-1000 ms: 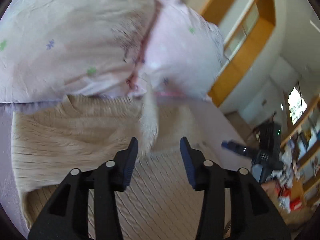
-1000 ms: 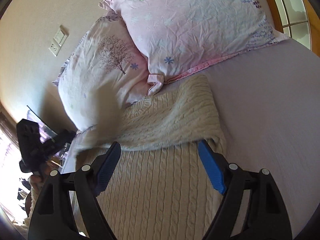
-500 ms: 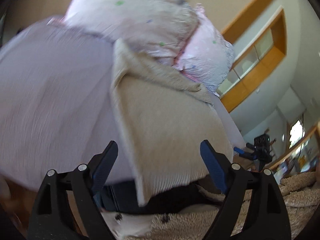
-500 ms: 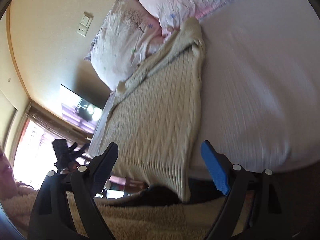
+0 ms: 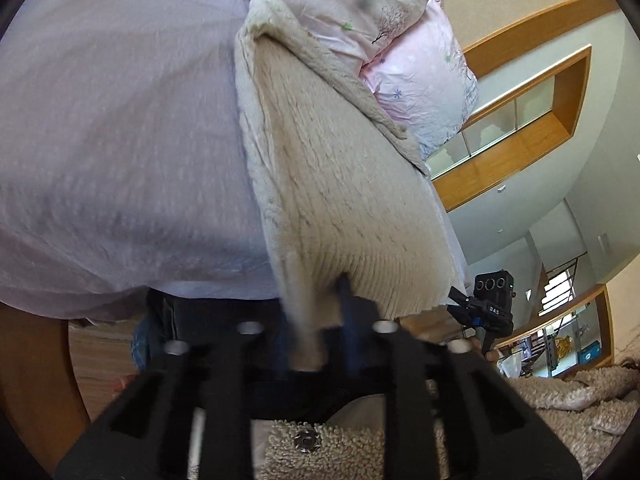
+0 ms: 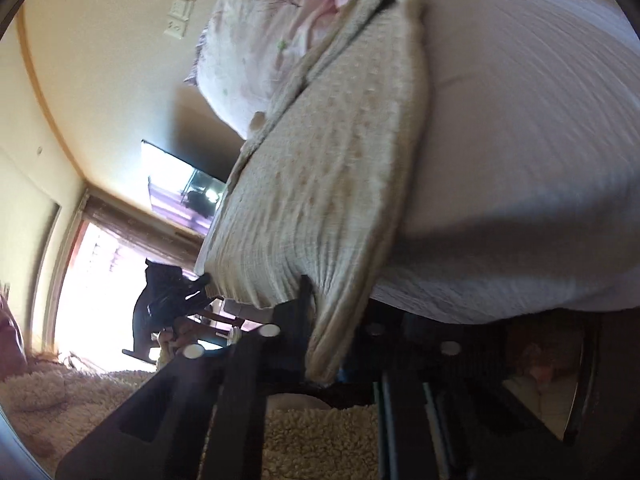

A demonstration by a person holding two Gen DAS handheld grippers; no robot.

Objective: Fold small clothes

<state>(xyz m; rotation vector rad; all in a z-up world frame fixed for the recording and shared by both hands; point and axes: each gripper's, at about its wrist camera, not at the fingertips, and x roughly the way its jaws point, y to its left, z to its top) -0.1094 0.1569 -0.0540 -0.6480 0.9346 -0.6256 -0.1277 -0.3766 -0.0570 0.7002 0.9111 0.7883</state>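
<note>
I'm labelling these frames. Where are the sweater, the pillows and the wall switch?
sweater (image 5: pixel 340 200): left wrist view, middle of the knit body.
pillows (image 5: pixel 416 80): left wrist view, face of the pink pillow.
wall switch (image 6: pixel 179 15): right wrist view, centre of the plate.

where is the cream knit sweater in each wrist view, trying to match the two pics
Left wrist: the cream knit sweater runs down the centre from the pillows, its hem corner pinched in the left gripper.
Right wrist: the sweater slants from top right to bottom centre, its other hem corner pinched in the right gripper.
Shared landmark: the pink floral pillows at the sweater's far end.
</note>
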